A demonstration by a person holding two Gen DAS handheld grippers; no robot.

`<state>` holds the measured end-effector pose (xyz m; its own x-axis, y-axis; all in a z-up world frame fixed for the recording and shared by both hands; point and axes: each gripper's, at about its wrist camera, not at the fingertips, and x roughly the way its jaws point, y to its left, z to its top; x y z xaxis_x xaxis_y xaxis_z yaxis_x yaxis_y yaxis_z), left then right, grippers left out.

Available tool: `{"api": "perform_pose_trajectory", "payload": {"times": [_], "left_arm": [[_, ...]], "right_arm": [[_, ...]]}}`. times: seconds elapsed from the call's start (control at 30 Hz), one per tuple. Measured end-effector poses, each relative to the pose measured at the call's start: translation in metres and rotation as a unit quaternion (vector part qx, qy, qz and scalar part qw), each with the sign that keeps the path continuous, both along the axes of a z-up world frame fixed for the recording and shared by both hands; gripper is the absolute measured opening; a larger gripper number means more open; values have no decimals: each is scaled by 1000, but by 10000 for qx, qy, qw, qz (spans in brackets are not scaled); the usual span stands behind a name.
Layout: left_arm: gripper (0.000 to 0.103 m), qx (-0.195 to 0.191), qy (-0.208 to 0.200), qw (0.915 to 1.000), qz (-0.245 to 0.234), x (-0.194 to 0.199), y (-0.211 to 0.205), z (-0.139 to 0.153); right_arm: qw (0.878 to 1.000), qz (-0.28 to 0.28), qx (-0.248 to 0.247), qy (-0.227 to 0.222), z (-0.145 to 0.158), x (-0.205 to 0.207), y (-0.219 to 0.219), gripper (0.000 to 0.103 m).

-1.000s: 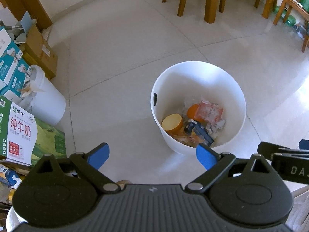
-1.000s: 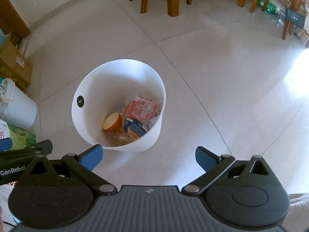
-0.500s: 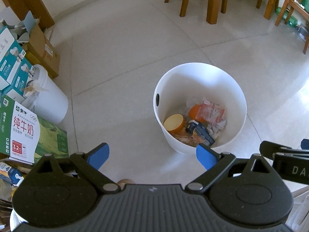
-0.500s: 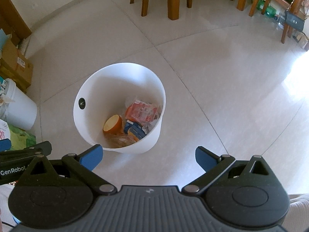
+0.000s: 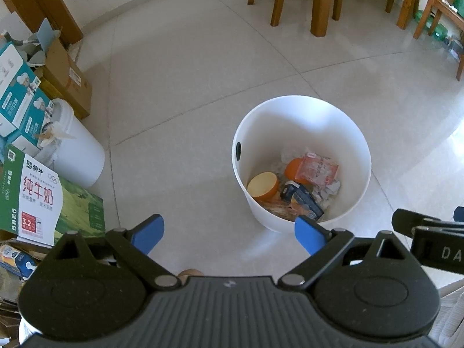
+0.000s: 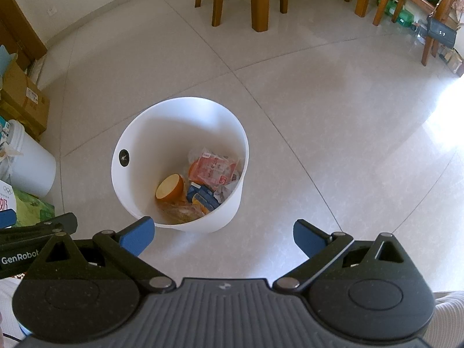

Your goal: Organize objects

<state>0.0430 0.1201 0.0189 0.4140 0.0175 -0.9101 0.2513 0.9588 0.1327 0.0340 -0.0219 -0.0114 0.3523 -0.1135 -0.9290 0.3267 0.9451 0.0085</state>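
A white round bin stands on the tiled floor. Inside lie an orange half-round piece, a red snack packet, a blue carton and crumpled wrappers. My left gripper hovers above the floor just short of the bin, open and empty. My right gripper hangs beside it, also open with nothing between its blue fingers. Each gripper's edge shows in the other's view.
At the left stand a white lidded bucket, a green milk carton box, teal boxes and a brown cardboard box. Wooden chair and table legs rise at the back. A person's pale sleeve shows low right.
Both grippers have drawn slightly back and up from the bin, which now sits a little lower in both views. Nothing was gripped or released.
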Motion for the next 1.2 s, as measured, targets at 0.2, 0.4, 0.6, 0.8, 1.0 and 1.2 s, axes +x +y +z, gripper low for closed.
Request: {"api": "perform_pose_trajectory", "payload": {"times": [0.2, 0.4, 0.6, 0.8, 1.0, 1.2], "left_arm": [[97, 8, -3, 10000, -7, 0, 0, 0], [97, 7, 0, 10000, -11, 0, 0, 1], [97, 25, 8, 10000, -12, 0, 1, 1], [97, 31, 25, 10000, 0, 0, 1, 1], [97, 25, 23, 10000, -8, 0, 1, 1], [97, 17, 23, 10000, -7, 0, 1, 1]], "right_arm": [[10000, -27, 14, -11, 1, 0, 0, 103], [10000, -55, 31, -36, 2, -1, 0, 103], [10000, -75, 23, -42, 2, 0, 0, 103], [10000, -63, 10, -33, 3, 1, 0, 103], [10000, -78, 7, -31, 4, 1, -1, 103], [10000, -75, -6, -45, 5, -2, -2, 103]]}}
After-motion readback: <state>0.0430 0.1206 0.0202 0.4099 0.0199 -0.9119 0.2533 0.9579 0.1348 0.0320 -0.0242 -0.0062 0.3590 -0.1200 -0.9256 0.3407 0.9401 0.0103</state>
